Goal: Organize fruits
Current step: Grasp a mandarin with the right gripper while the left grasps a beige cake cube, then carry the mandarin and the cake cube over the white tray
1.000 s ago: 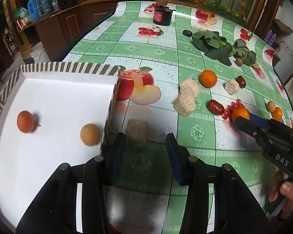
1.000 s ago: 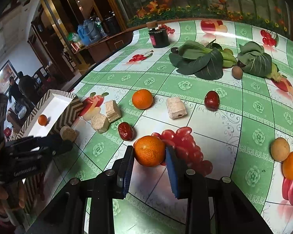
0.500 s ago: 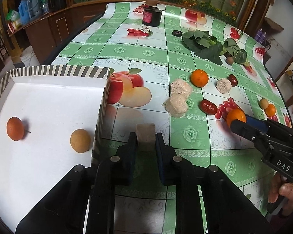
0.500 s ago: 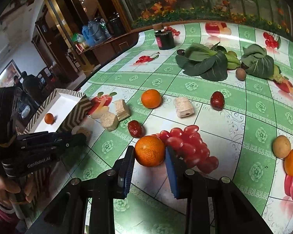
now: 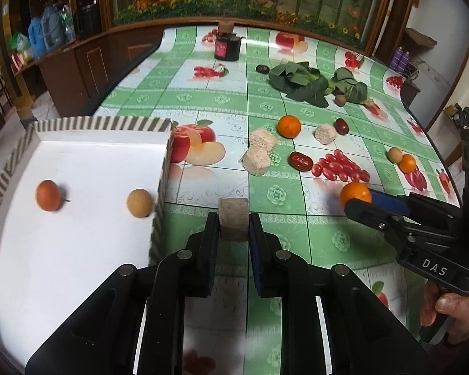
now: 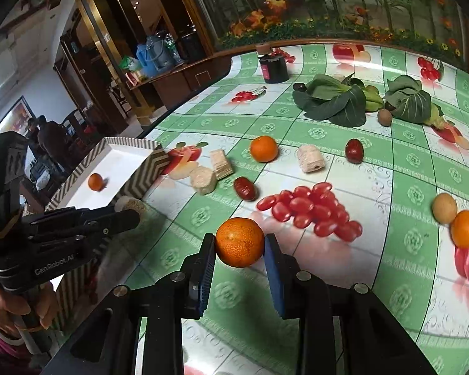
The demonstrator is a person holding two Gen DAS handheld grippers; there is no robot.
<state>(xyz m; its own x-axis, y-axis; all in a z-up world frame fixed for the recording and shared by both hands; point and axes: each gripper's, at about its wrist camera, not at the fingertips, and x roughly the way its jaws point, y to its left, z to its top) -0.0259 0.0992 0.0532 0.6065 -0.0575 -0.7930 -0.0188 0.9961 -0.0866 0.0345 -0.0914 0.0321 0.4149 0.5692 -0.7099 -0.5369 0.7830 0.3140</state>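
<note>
Now orange [image 6: 239,241] between hand-held gripper [image 6: 239,250] pads.

The white tray with striped cardboard walls [image 5: 87,123] is cut by the left wrist picture's left and lower edges. In the right wrist picture, the black left gripper [image 6: 126,214] hides most of the pale beige puffed block [image 6: 131,203].

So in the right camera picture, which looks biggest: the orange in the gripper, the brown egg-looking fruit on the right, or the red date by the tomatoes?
1. Orange in the right gripper, though it is nearest the camera.
2. Brown fruit.
3. Red date.
</note>
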